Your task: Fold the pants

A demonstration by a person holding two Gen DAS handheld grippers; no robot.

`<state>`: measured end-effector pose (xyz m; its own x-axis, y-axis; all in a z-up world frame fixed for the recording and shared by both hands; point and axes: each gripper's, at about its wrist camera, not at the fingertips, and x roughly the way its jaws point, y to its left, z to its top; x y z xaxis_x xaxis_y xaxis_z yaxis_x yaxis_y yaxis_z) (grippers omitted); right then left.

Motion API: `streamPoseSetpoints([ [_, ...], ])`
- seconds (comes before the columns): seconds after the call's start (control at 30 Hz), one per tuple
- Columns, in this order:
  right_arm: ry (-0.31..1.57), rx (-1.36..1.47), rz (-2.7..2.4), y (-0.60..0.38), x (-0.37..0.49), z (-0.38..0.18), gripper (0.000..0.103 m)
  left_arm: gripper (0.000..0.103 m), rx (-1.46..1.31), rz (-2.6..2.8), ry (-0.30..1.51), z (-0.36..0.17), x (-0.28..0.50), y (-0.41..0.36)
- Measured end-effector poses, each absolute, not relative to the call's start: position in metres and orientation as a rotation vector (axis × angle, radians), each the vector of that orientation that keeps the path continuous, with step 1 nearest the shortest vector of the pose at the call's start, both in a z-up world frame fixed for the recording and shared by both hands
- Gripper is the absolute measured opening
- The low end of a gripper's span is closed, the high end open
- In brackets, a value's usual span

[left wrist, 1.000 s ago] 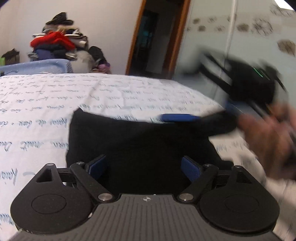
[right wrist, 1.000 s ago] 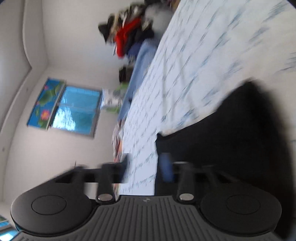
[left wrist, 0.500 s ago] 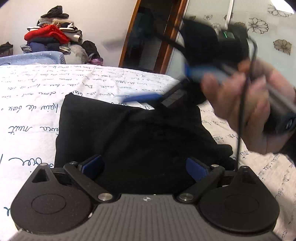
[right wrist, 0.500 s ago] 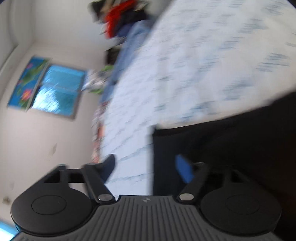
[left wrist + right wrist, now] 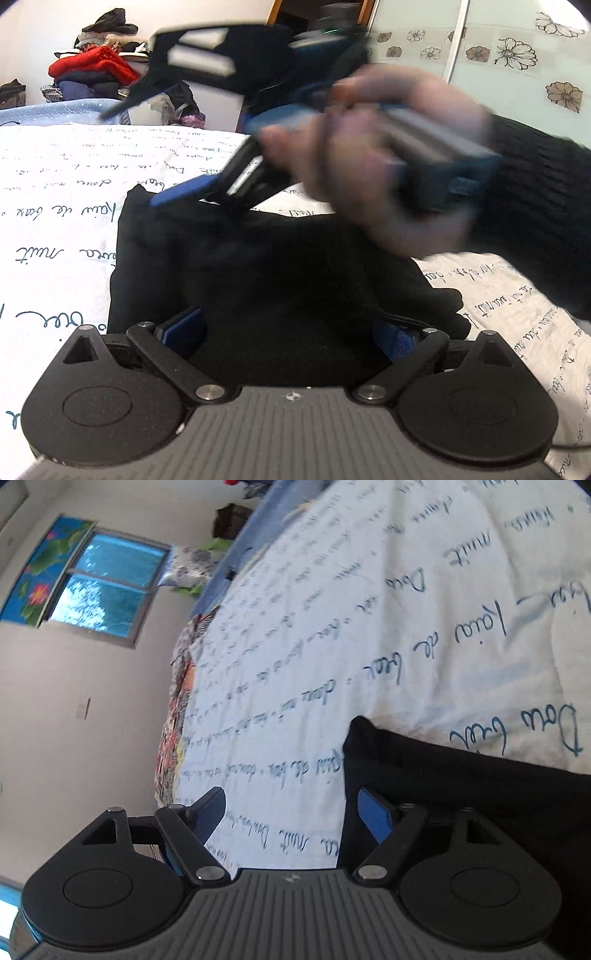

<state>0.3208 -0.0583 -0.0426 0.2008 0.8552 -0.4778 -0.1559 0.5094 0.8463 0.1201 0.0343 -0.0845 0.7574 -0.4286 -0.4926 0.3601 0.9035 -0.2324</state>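
Observation:
The black pants [image 5: 266, 273] lie folded into a compact bundle on the white bed sheet [image 5: 55, 206]. My left gripper [image 5: 288, 332] is open just above the bundle's near edge, empty. My right gripper [image 5: 295, 812] is open and rolled sideways, straddling the far left corner of the pants [image 5: 461, 786], one finger over the cloth, one over the sheet. In the left wrist view the right gripper [image 5: 173, 192] shows blurred, held by a hand [image 5: 369, 166], above the far edge of the pants.
A pile of clothes [image 5: 92, 70] and a blue blanket [image 5: 55, 110] stand beyond the bed's far side. A doorway [image 5: 317, 11] and a flower-patterned wardrobe [image 5: 517, 59] are behind. A window [image 5: 103, 587] shows in the right wrist view.
The right gripper has swung from the right side of the pants across to their far left corner and opened wider. The left gripper has moved closer over the bundle.

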Motion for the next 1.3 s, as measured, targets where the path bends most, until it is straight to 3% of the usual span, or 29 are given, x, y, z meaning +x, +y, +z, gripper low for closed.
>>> streamPoseSetpoints([
  [0.17, 1.061, 0.804, 0.841, -0.114, 0.269, -0.026, 0.08, 0.099, -0.132, -0.433, 0.566, -0.085, 0.12, 0.038],
  [0.27, 1.032, 0.85, 0.792, -0.154, 0.245, -0.04, 0.089, 0.099, -0.127, -0.431, 0.567, -0.085, 0.119, 0.038],
  [0.47, 0.973, 0.973, 0.758, -0.181, 0.238, -0.07, 0.087, 0.1, -0.087, -0.417, 0.574, -0.084, 0.118, 0.03],
  [0.7, 0.874, 0.797, 0.719, -0.175, 0.199, -0.029, 0.088, 0.1, -0.071, -0.407, 0.576, -0.085, 0.119, 0.028],
  [0.87, 0.908, 0.775, 0.633, -0.189, 0.182, -0.069, 0.087, 0.101, -0.047, -0.401, 0.579, -0.085, 0.119, 0.023],
  [1.0, 0.823, 0.785, 0.558, -0.202, 0.16, -0.054, 0.088, 0.101, -0.025, -0.387, 0.581, -0.085, 0.119, 0.02],
  [1.17, 0.66, 0.337, 0.243, -0.187, 0.104, -0.014, 0.088, 0.099, 0.011, -0.325, 0.598, -0.071, 0.107, 0.009],
  [1.3, 0.631, 0.347, 0.241, -0.191, 0.08, -0.012, 0.088, 0.1, 0.038, -0.279, 0.644, -0.053, 0.097, 0.0],
])
